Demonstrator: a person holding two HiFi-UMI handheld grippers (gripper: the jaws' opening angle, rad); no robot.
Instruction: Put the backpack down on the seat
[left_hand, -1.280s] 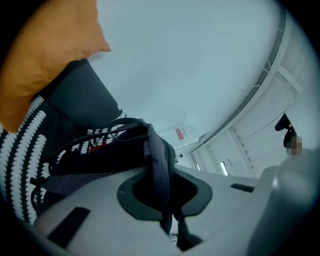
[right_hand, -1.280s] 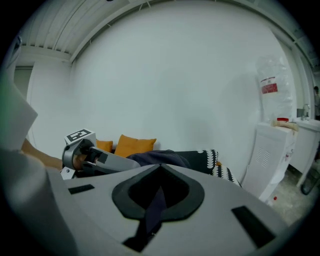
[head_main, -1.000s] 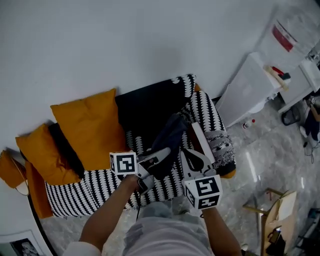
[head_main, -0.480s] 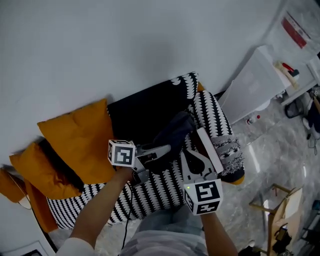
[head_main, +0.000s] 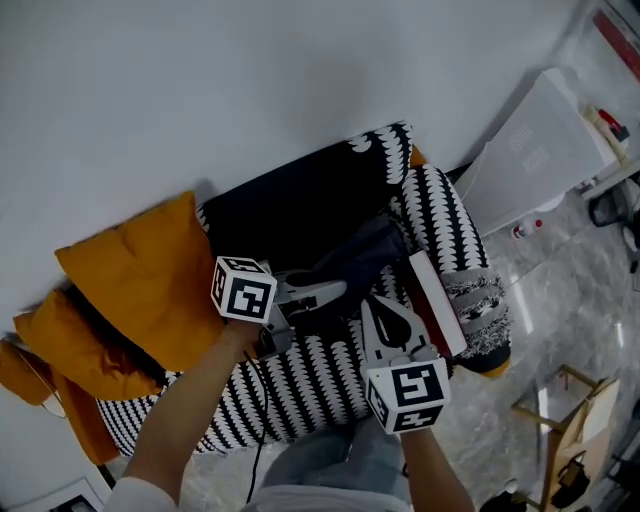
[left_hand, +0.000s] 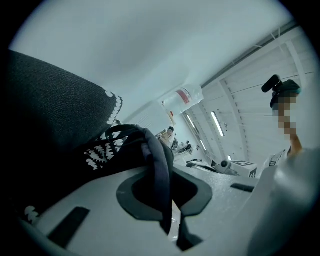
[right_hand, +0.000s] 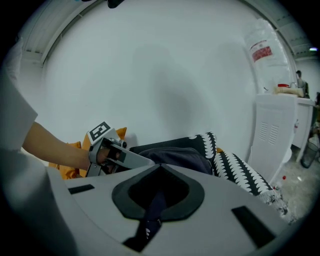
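Note:
A dark navy backpack (head_main: 355, 262) hangs low over the black-and-white patterned seat (head_main: 310, 375) of a small sofa, in front of its dark back cushion (head_main: 290, 215). My left gripper (head_main: 338, 291) reaches in from the left and is shut on one backpack strap (left_hand: 161, 170), which runs down between its jaws. My right gripper (head_main: 378, 303) comes in from the front, shut on another dark strap (right_hand: 154, 207). The backpack's body (right_hand: 180, 156) shows just beyond the right jaws, with the left gripper (right_hand: 131, 159) beside it. Whether the bag's bottom touches the seat is hidden.
Orange cushions (head_main: 130, 285) lie on the sofa's left. A white and red flat box (head_main: 435, 305) rests on the right armrest (head_main: 470, 290). Right of the sofa stand a white cabinet (head_main: 545, 150), a small bottle (head_main: 525, 228) and a wooden stool (head_main: 570, 430).
Both grippers have come down and forward with the backpack, which now hangs closer to the seat. The sofa sits higher and further right in the head view.

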